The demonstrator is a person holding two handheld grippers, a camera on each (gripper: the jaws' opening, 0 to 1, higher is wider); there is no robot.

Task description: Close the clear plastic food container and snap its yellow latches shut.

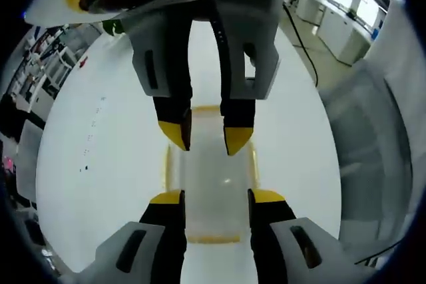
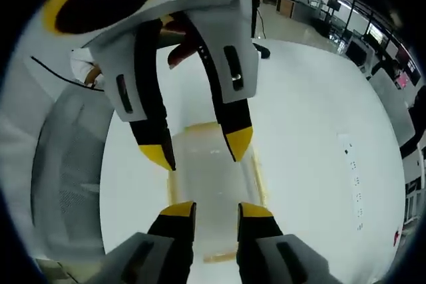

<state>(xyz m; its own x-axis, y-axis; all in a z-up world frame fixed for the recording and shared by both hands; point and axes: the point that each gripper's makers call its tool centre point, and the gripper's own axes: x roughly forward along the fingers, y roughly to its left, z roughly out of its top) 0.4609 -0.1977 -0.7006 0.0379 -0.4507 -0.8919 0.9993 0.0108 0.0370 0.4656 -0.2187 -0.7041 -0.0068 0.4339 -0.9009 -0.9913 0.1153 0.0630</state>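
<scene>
Broad white matte bench [image 1: 100,164]; thin black cable [image 1: 301,41] trailing across floor beyond it; distant white cabinets [image 1: 336,38] under windows.

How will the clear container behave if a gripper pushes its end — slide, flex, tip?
Probably slides: the clear container looks empty and light on the smooth white table. Thin clear plastic may flex. Low and flat, so unlikely to tip.

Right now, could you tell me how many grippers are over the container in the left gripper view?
2: the left gripper rises from the bottom over the container's near end; the right gripper comes down from the top over its far end.
</scene>
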